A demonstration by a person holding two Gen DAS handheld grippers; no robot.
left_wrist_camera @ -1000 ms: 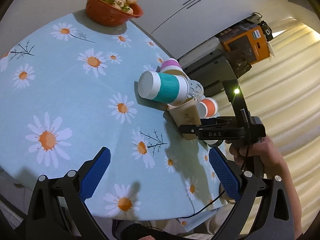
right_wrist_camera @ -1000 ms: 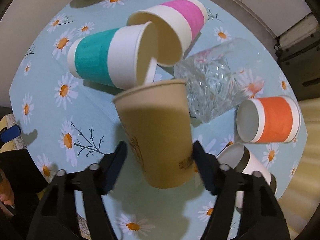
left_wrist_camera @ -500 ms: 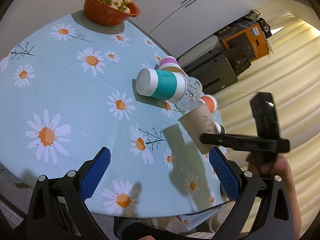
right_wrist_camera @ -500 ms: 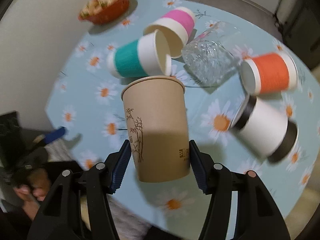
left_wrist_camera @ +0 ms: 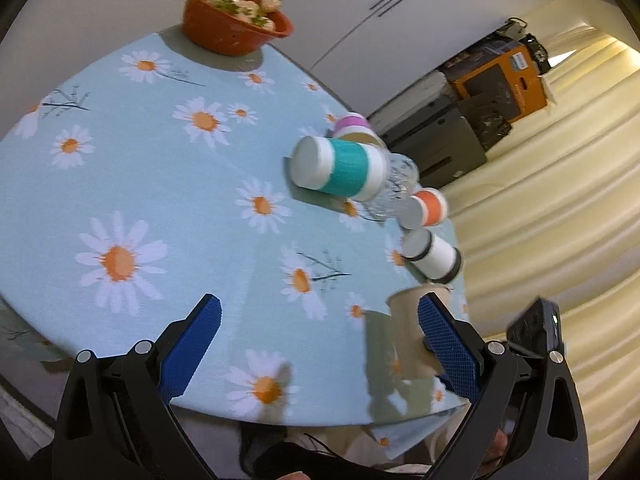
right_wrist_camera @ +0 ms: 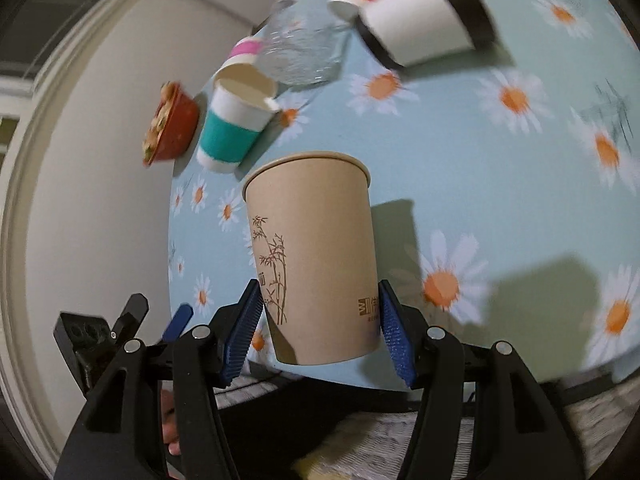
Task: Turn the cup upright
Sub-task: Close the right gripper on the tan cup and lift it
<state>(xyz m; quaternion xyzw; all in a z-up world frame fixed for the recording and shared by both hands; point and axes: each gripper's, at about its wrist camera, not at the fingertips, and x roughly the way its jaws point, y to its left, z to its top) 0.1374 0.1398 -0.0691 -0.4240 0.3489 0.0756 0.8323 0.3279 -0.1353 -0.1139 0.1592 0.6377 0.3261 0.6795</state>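
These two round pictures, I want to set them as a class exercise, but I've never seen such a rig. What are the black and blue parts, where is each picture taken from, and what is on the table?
A person holds a two-fingered gripper in each hand; each carries a fisheye camera looking along its blue-padded fingers, so each picture is one gripper's view. The left gripper is open and empty above the daisy tablecloth. The right gripper is shut on a tan paper cup, rim pointing away from the camera. On their sides lie a teal-banded cup, a pink-banded cup, a clear glass, an orange-banded cup and a black-banded cup. An orange bowl of food stands by the wall.
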